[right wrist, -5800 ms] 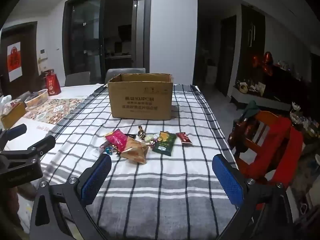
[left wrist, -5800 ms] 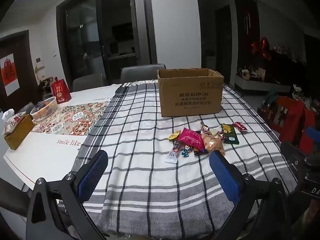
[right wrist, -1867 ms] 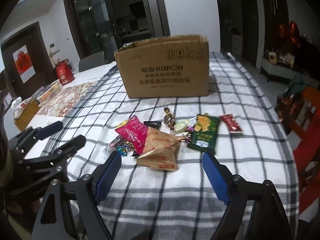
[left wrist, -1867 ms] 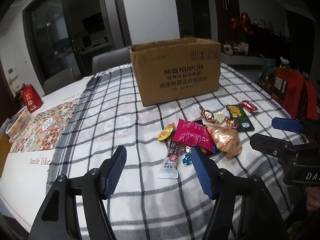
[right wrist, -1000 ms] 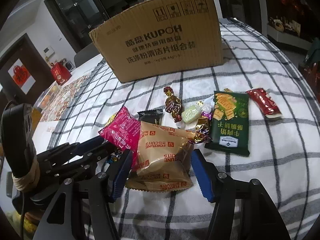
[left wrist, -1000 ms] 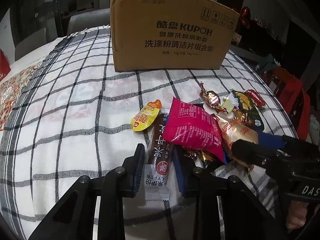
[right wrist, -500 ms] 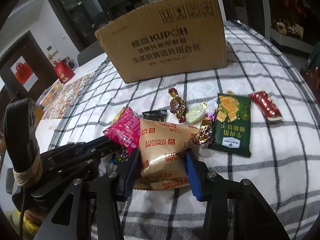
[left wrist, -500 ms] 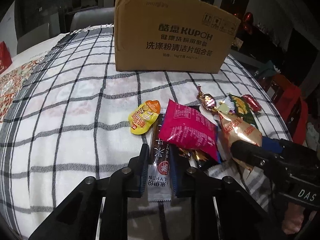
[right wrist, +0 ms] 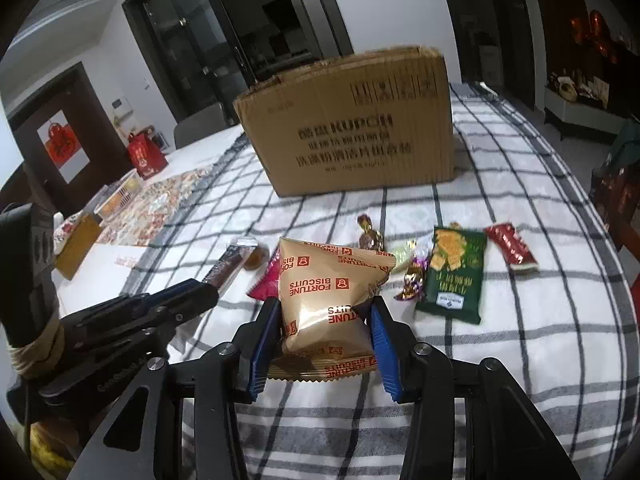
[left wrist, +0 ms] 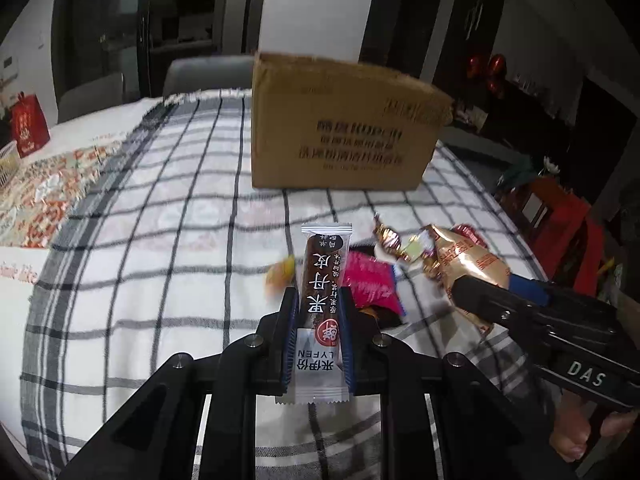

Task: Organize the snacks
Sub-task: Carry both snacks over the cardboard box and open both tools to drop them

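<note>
Between L gripper (left wrist: pixel 317 304) pads: fruit-leather bar (left wrist: pixel 323 280); R gripper (right wrist: pixel 325 320) clamps biscuit pack (right wrist: pixel 326 292).

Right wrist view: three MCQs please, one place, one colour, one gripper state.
1. Where is the cardboard box?
A. beyond the snacks on the checked cloth
B. on a chair
C. under the table

2. Colour of the flat packet right of the held bag?
A. blue
B. dark green
C. white

3. The right gripper is:
A. open and empty
B. out of view
C. shut on the gold biscuit bag

Answers: 1 A, it stands behind the pile. 2 B, its wrapper is dark green. 3 C, both blue pads press the bag's sides.
</note>
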The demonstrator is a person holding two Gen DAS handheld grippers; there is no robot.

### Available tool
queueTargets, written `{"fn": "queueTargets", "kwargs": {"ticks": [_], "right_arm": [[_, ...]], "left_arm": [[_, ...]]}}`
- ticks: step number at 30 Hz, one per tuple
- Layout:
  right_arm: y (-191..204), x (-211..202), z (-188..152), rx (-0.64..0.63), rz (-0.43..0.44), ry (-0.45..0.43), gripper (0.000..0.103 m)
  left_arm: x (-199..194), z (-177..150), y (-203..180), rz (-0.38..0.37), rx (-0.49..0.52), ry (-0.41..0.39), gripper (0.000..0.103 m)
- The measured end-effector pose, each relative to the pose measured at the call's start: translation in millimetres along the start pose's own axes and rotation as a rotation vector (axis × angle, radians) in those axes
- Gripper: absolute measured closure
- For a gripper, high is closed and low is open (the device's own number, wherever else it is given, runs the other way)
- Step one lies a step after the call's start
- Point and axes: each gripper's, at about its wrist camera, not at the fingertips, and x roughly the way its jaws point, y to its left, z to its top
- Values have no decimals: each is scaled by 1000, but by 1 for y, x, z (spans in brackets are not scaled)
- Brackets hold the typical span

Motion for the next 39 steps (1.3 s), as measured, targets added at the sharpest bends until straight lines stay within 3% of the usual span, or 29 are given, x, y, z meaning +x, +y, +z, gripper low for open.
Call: {"fn": "queueTargets", "kwargs": {"ticks": [11, 19, 30, 39], "right_arm": [[9, -24, 28, -58, 6, -99, 57], [11, -35, 69, -78, 8, -202, 57], [6, -24, 132, -77, 16, -282, 57], [-2, -7, 177, -86, 3, -306, 58]], "left_arm": [[-31, 31, -13, -20, 12, -106, 83], [-43, 64, -18, 13, 55, -199, 83], [-41, 129, -15, 27, 90, -300, 83], [-18, 177, -11, 24, 109, -321, 83]]}}
